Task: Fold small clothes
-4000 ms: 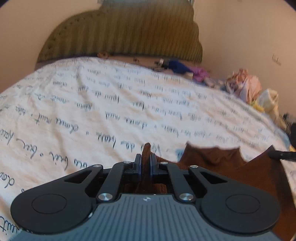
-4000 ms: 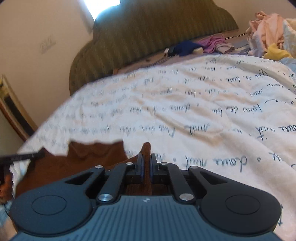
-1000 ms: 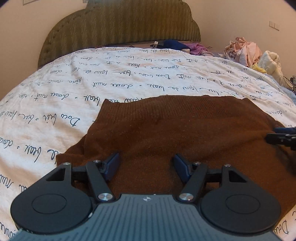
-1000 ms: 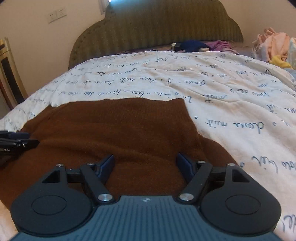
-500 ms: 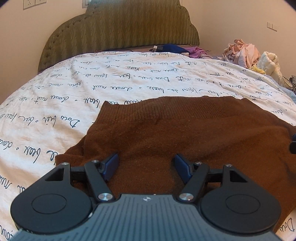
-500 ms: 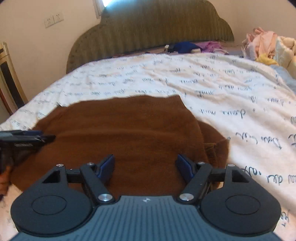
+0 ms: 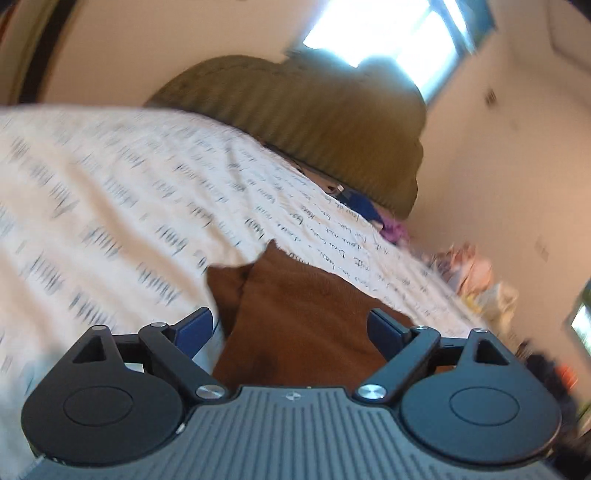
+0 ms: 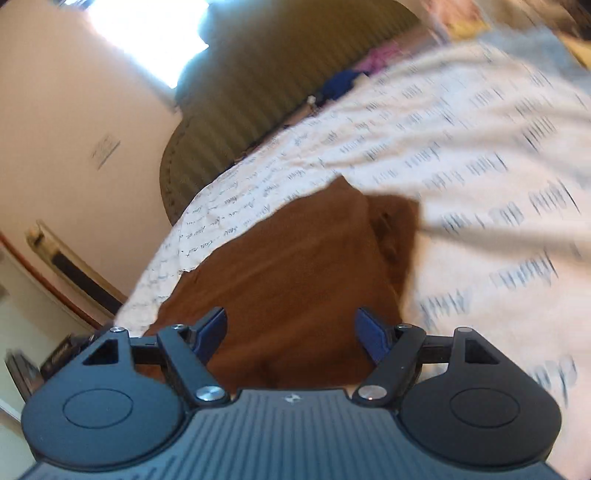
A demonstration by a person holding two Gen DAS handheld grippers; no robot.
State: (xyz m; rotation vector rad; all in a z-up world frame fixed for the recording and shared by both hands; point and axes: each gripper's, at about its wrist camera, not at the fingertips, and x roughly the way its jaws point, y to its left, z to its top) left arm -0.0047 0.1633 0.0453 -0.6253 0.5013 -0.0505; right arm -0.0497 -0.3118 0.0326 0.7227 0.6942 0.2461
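Item: one brown knit garment (image 7: 295, 314), lying on the script-printed bedspread (image 7: 110, 192), just ahead of both tools and spread flat with a folded-under flap at each outer side. Left gripper (image 7: 291, 328): my fingers stand wide apart, having just been opening further, with nothing pinched; the cloth lies beyond and beneath the gap, and the near corner shows just off my left pad. Right gripper (image 8: 291, 332): fingers apart, empty, brown cloth below the gap. Both views are tilted and smeared, so fine edges are uncertain. Step in hand, as I judge it: taking fresh holds for the next fold. To do it well I would level both wrists, bring each tool to a matching corner or side edge, bite both layers together, and lift evenly so the knit does not drag or skew. Count: garment on the fold, one; grippers, two; headboard (image 7: 314, 122), one; window (image 7: 388, 33), one; loose clothes heap at the far bedside (image 7: 469, 266), one, pieces uncountable.
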